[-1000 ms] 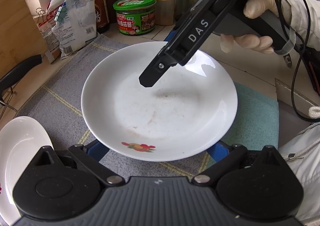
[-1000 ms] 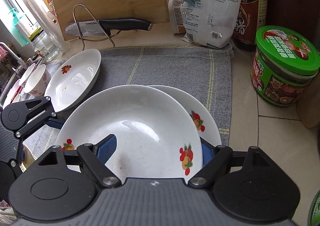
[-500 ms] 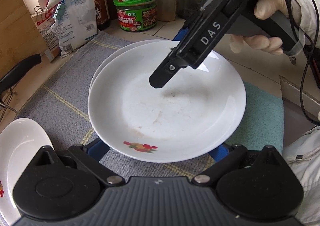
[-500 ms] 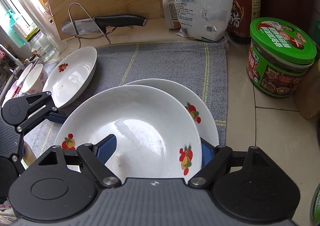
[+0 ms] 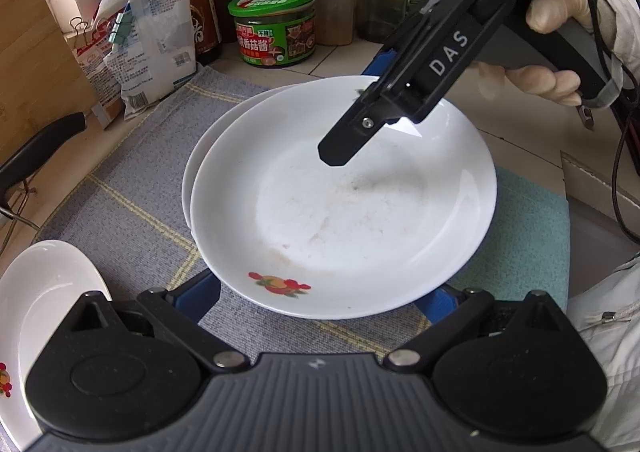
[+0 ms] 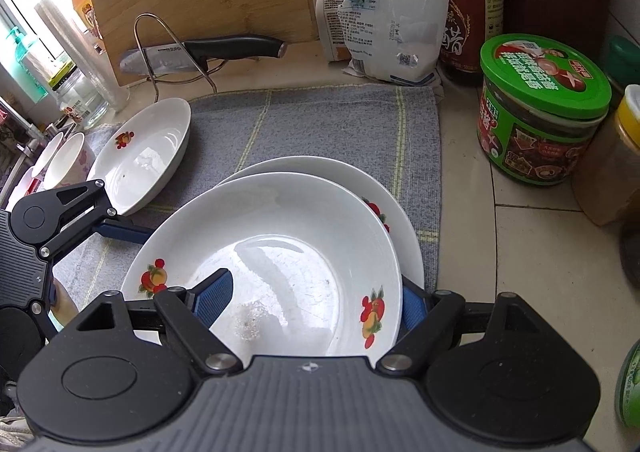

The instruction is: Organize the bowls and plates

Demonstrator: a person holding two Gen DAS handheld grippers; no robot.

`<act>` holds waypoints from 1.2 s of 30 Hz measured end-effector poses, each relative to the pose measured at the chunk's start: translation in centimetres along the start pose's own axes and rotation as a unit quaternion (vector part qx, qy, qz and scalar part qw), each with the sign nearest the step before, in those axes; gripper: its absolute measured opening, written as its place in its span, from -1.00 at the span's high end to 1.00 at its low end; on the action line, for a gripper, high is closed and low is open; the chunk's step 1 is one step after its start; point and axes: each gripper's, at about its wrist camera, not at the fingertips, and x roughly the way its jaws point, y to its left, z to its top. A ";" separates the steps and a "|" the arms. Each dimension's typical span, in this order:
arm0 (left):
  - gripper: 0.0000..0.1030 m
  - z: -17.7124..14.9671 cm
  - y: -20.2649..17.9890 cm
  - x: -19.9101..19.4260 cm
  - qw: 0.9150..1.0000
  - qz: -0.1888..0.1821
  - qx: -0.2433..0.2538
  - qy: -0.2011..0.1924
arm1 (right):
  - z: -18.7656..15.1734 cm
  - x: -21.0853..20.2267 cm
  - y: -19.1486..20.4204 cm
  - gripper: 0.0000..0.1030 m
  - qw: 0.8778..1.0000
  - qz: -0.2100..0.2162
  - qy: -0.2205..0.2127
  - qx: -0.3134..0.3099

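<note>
1. The right gripper grips the rim of the upper plate: one blue pad inside, one outside.
2. That plate sits over a second plate on the grey cloth.
3. The left gripper straddles the plate's near edge; I cannot tell whether it clamps.
4. A third plate lies apart, leftward.
</note>
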 end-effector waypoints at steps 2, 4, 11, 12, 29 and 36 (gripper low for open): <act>-0.95 0.0 0.1 -0.1 1.000 -0.002 -0.003 -0.002 | -0.1 -0.2 0.0 -0.71 1.000 -0.002 -0.001 0.001; -0.95 0.0 0.1 -0.3 1.000 -0.001 -0.002 -0.006 | -0.2 -0.4 -0.1 -0.71 1.000 -0.003 -0.004 0.004; -0.95 -0.2 -0.2 -0.5 1.000 -0.002 -0.003 -0.012 | -0.6 -1.2 0.1 -0.73 1.000 -0.013 -0.012 0.009; -0.95 -0.3 -0.3 -0.5 1.000 -0.002 -0.002 -0.013 | -0.6 -1.3 0.2 -0.73 1.000 -0.015 -0.012 0.009; -0.96 -1.4 -1.2 -2.6 0.997 0.035 -0.045 -0.044 | -2.4 -2.3 2.0 -0.95 0.998 -0.063 -0.016 -0.025; -0.97 -2.6 -1.7 -5.2 0.987 0.102 -0.105 -0.069 | -2.7 -3.9 5.0 -1.00 0.990 -0.083 -0.064 -0.092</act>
